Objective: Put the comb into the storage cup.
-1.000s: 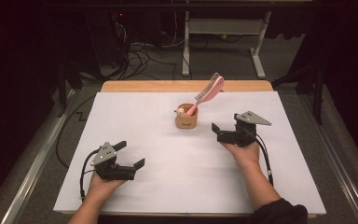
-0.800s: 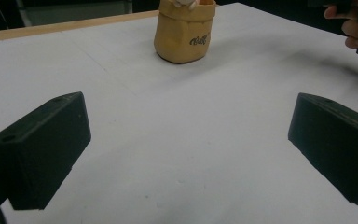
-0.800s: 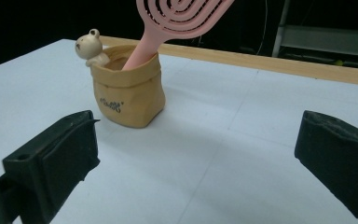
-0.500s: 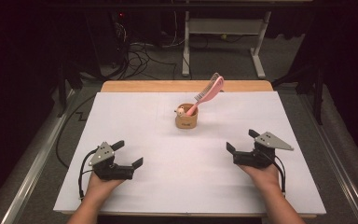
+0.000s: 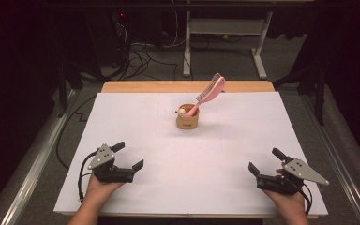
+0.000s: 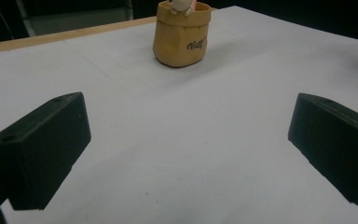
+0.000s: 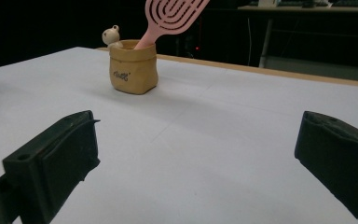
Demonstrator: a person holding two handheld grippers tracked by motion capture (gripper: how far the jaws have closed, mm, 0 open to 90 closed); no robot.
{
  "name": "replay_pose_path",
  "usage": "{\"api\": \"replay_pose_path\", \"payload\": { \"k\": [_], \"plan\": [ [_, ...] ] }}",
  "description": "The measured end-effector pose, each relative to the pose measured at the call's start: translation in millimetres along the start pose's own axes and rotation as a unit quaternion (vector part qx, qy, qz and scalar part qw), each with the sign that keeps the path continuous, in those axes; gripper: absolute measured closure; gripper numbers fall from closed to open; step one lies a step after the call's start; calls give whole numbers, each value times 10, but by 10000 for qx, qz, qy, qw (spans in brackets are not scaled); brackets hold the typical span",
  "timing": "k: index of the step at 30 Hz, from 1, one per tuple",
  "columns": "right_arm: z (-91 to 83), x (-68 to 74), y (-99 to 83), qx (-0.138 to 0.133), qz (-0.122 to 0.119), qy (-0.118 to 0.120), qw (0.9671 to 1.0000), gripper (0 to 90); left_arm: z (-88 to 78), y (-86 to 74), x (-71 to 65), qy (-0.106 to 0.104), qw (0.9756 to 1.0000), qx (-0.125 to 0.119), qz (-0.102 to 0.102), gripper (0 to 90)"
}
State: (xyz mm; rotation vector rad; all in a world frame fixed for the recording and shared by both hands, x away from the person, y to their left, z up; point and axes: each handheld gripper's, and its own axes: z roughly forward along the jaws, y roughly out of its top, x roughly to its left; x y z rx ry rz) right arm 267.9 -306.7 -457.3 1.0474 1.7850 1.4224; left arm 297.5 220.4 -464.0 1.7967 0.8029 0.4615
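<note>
A small tan sack-shaped pot (image 5: 187, 121) (image 6: 182, 35) (image 7: 133, 66) stands upright at the middle of the white table cover (image 5: 168, 140), toward the far side. A pink hairbrush (image 5: 209, 93) (image 7: 170, 16) leans out of it, head up and to the right. A little pale figure (image 5: 182, 111) (image 7: 111, 35) peeks over the pot's rim. My left gripper (image 5: 128, 156) rests open at the near left with nothing between its jaws. At the near right my right gripper (image 5: 265, 161) is open and holds nothing, well short of the pot.
A bare wooden strip (image 5: 187, 86) of the table shows beyond the white cover. Behind it are white desk legs (image 5: 260, 51) and loose cables (image 5: 145, 54) on the floor. A metal rail (image 5: 33, 168) runs along the left side.
My right gripper has pulled back from beside the pot toward the near right corner of the table. The left gripper, pot and brush have stayed put.
</note>
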Motion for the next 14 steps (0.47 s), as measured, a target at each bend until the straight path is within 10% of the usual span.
{"api": "replay_pose_path", "payload": {
  "k": [14],
  "plan": [
    [58,-34,-28,81,21,-46,10000,7,-75,-22,22,92,9999,-71,-79,0]
  ]
}}
